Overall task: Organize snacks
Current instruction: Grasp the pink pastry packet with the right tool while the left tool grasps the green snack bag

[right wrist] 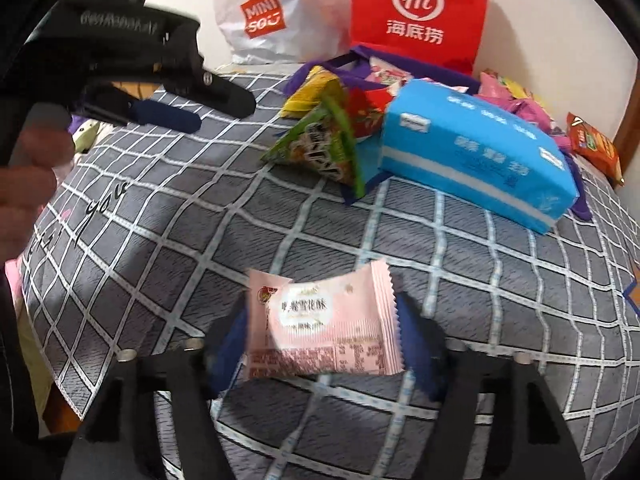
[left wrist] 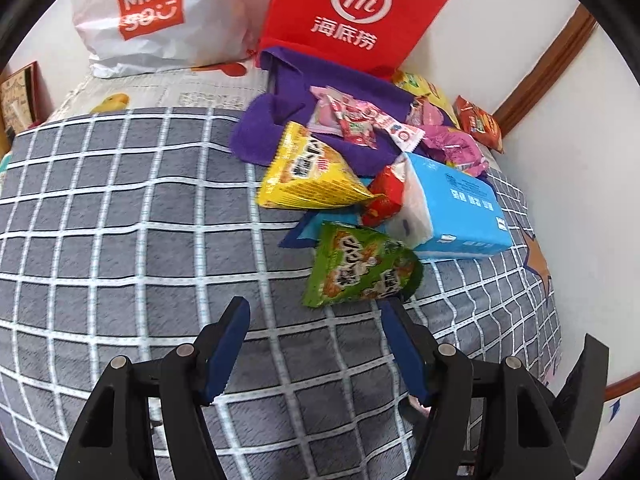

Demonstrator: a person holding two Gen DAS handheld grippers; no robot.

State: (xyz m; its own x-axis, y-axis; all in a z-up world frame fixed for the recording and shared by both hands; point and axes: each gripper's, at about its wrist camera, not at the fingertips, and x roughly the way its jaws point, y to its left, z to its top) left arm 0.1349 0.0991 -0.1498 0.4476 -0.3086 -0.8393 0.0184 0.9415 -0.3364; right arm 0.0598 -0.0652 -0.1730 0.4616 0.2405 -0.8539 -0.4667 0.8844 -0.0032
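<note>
At 12 o'clock on the bed sits a red "Hi" bag (right wrist: 420,12), w/ a white MINISO bag (right wrist: 276,20) at 11. Right claw (right wrist: 322,336) is clamped on a pink snack packet (right wrist: 320,324); left claw (left wrist: 314,316) is apart, empty, green snack bag (left wrist: 360,268) just ahead.

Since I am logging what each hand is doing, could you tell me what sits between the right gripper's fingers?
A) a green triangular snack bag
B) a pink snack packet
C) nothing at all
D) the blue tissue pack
B: in the right wrist view the pink snack packet sits between the blue pads of the right gripper, which close on its two ends, while the green bag and blue tissue pack lie farther off on the checked blanket.
</note>
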